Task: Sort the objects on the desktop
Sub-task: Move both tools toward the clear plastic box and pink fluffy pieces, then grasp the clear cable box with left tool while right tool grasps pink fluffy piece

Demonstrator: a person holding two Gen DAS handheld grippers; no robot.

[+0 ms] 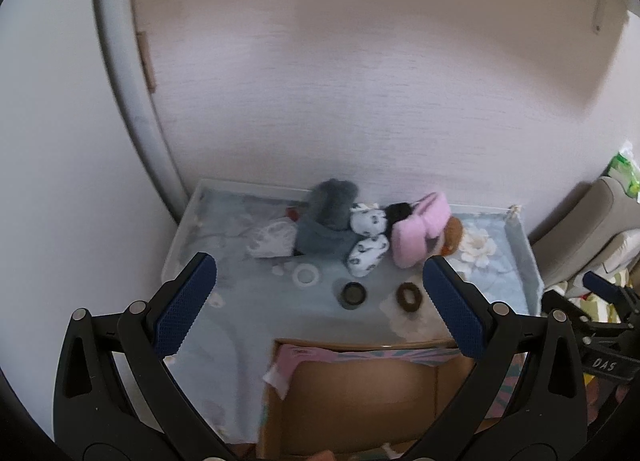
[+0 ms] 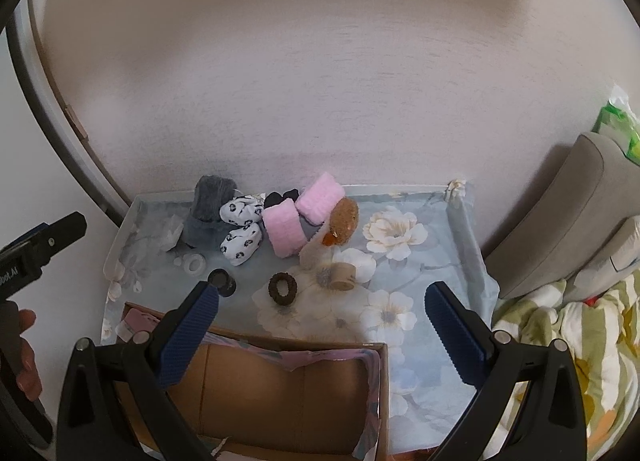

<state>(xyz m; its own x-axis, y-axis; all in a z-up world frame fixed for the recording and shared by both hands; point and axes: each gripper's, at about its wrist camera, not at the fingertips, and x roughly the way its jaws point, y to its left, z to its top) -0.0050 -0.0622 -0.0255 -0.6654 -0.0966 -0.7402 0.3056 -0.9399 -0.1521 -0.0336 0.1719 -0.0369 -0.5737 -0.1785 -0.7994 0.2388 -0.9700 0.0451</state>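
Observation:
On the floral-clothed table [image 2: 420, 325] a heap lies against the wall: a grey fuzzy cloth [image 2: 210, 205], two white patterned socks [image 2: 240, 239], pink fluffy pieces [image 2: 282, 231], a black item [image 2: 280, 197] and a brown plush [image 2: 344, 221]. In front lie a brown hair tie [image 2: 283, 288], a black ring [image 2: 221, 279], a white ring [image 2: 194, 262] and a small cardboard roll [image 2: 344, 276]. An open cardboard box [image 2: 280, 389] sits nearest. My right gripper [image 2: 320, 303] hangs open above the box. My left gripper [image 1: 320, 275] is open too, with the heap [image 1: 340, 225] beyond its fingertips.
The wall rises right behind the table. A beige cushion [image 2: 568, 213] and a striped blanket [image 2: 580, 341] lie to the right. A door frame [image 1: 132, 109] stands at the left. A hand [image 2: 24, 357] holds the left gripper's handle at the left edge of the right wrist view.

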